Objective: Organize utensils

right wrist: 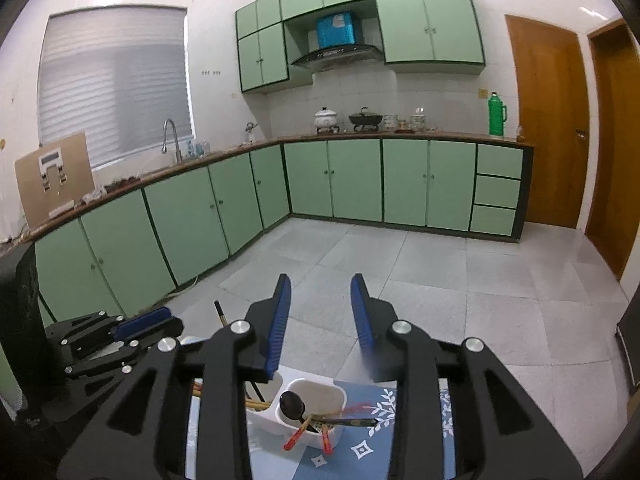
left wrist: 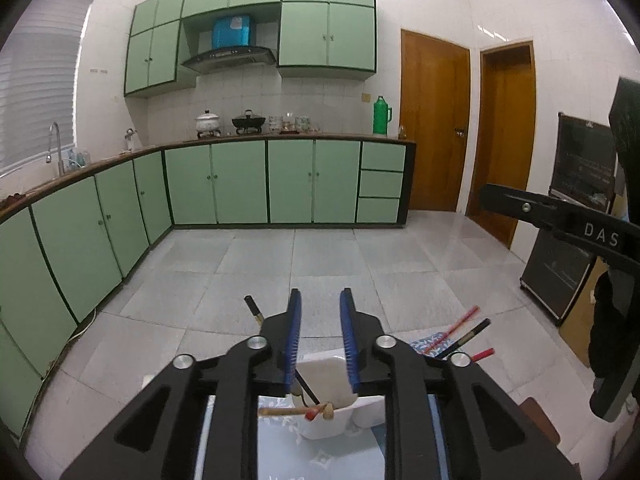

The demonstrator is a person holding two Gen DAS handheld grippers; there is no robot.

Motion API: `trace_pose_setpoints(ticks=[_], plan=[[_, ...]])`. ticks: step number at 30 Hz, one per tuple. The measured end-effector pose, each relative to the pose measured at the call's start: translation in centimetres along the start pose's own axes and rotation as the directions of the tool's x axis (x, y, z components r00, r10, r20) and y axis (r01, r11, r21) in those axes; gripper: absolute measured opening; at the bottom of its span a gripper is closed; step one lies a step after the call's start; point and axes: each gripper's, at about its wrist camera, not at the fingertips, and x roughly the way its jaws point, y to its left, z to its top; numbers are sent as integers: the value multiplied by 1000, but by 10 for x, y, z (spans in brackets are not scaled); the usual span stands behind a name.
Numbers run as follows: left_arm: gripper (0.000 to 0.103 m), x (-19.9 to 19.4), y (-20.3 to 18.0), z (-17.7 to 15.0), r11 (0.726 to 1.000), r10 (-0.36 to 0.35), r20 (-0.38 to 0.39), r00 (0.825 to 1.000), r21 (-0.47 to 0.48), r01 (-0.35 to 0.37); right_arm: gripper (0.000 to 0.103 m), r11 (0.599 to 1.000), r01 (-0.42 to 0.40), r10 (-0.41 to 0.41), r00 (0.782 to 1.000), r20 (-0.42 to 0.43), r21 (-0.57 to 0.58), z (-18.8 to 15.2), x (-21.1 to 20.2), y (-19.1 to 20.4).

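Note:
A white two-compartment utensil holder (right wrist: pixel 320 394) stands on a blue patterned mat (right wrist: pixel 372 444). Its right compartment holds a dark spoon (right wrist: pixel 291 403) and red-handled utensils (right wrist: pixel 295 438); its left one holds chopsticks (right wrist: pixel 256 403). My right gripper (right wrist: pixel 320 292) is open and empty above the holder. My left gripper (left wrist: pixel 320 304) is open and empty over the same holder (left wrist: pixel 324 380), where chopsticks (left wrist: pixel 284 411) lie across it. Red and black chopsticks (left wrist: pixel 460 332) stick out at the right. The left gripper also shows in the right wrist view (right wrist: pixel 132 330).
Green cabinets (right wrist: pixel 404 180) and a counter with pots run along the far walls. Grey tiled floor (left wrist: pixel 320 264) lies beyond the mat. Wooden doors (left wrist: pixel 434 124) stand at the right. A dark appliance (left wrist: pixel 560 272) sits at the right.

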Motion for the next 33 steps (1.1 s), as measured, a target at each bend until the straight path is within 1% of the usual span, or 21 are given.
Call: trace_pose_setpoints(ticks=[1,2,3,4,5,6,7,8,10,11,14,15,18,23,26,29,33], plan=[[27,-7,0,-1,1000,0,8,1000,-8,0,37,1000,4,-4,1000,8,6,-1,-5,-1],[33,-14,1,-3,1000,4,12,1000,-13,-4,42,1000,13,-13,1000,17,12,-2,-13,-3],[38,-20,1,-4,1000,7,18,1000,-18,-7,44,1000,18,-19,1000,22,17,-3,-18,-4],[41,-29,1,-7,1000,9,28,1000,-22,-8,50,999,26,-27,999,27,24,-6,-26,-5],[47,-37,0,-11,1000,12,33,999,-24,-12,61,999,40,-41,999,27,32,-10,-34,-6],[54,-46,-1,-15,1000,16,39,999,-26,-15,68,998,55,-56,998,27,39,-15,-41,-7],[58,-52,-2,-18,999,17,43,999,-27,-16,78,996,72,-73,997,30,45,-21,-50,-7],[61,-59,-3,-22,1000,17,47,999,-26,-16,85,995,87,-89,995,37,49,-28,-58,-8],[64,-74,-6,-32,999,13,50,999,-29,-12,90,992,113,-115,993,33,55,-42,-72,-9],[68,-81,-7,-38,999,12,48,999,-33,-10,91,991,123,-125,992,29,58,-49,-78,-8],[72,-98,-10,-55,999,16,34,999,-35,-15,94,989,127,-128,992,3,70,-72,-95,-8],[76,-104,-11,-60,999,24,28,999,-35,-23,94,988,131,-131,991,-6,78,-81,-102,-7],[81,-119,-17,-79,999,27,7,1000,-45,-27,96,988,115,-112,993,-36,99,-103,-117,-3],[89,-137,-30,-99,999,23,-19,1000,-49,-24,97,991,99,-93,993,-70,88,-132,-138,15],[90,-146,-41,-110,999,30,-33,999,-36,-31,97,994,93,-87,991,-103,57,-153,-149,31],[92,-155,-45,-120,998,21,-45,999,-54,-23,97,994,94,-88,988,-126,47,-168,-156,42],[93,-167,-50,-127,998,27,-51,998,-49,-29,97,996,54,-43,987,-153,66,-182,-165,53]])
